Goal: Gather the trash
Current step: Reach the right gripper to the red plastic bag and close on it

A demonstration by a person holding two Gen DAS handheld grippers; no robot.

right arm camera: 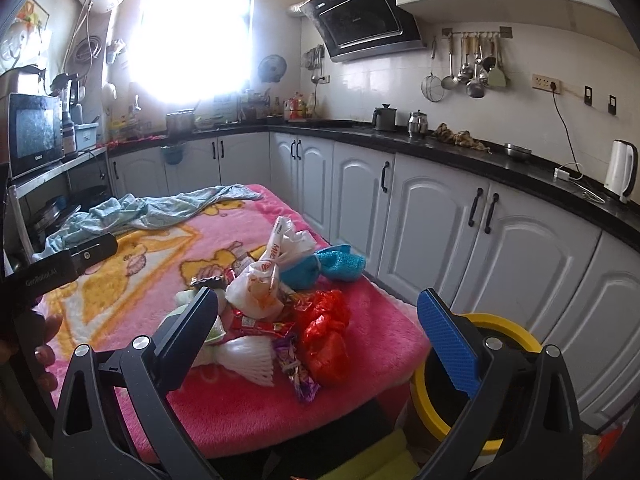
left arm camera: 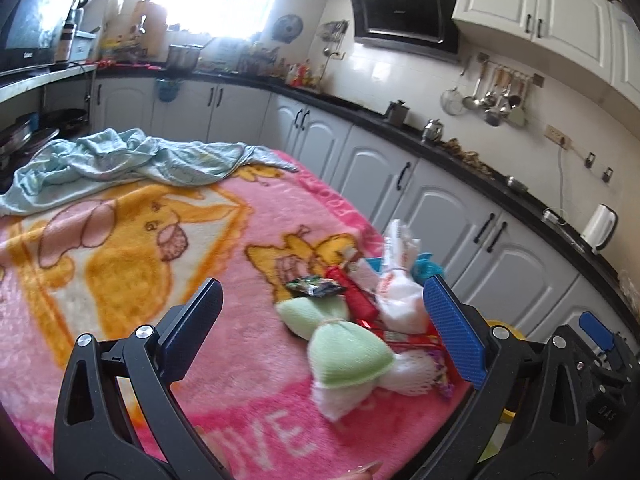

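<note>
Left gripper [left arm camera: 324, 320]: hovering over the near part of the table, its jaws standing wide apart and holding nothing; the trash pile is lying between and just beyond its fingers in the left wrist view.
Right gripper [right arm camera: 318, 320]: hanging above the table's near right corner, jaws spread wide and empty; its blue pad [right arm camera: 448, 344] is showing in front of the bin.
Trash pile [right arm camera: 280, 308]: sitting on the near right part of the blanket, close to the table's edge.
White plastic bag [right arm camera: 260, 284]: knotted and lying at the middle of the pile, its handles sticking up.
Red plastic bag [right arm camera: 326, 332]: lying crumpled on the pile's right side, near the table edge.
Foam fruit net [right arm camera: 250, 354]: resting at the front of the pile, touching the purple candy wrapper [right arm camera: 296, 368].
Green sponge [left arm camera: 344, 340]: lying at the pile's left front, tied at its middle.
Blue cloth [right arm camera: 340, 264]: lying behind the pile, beside the white bag.
Bin [right arm camera: 504, 326]: a yellow-rimmed one standing on the floor just off the table's right corner.
Blanket [left arm camera: 120, 260]: pink with cartoon prints, covering the table.
Pale blue garment [left arm camera: 120, 160]: lying rumpled at the far end of the blanket, well apart from the pile.
</note>
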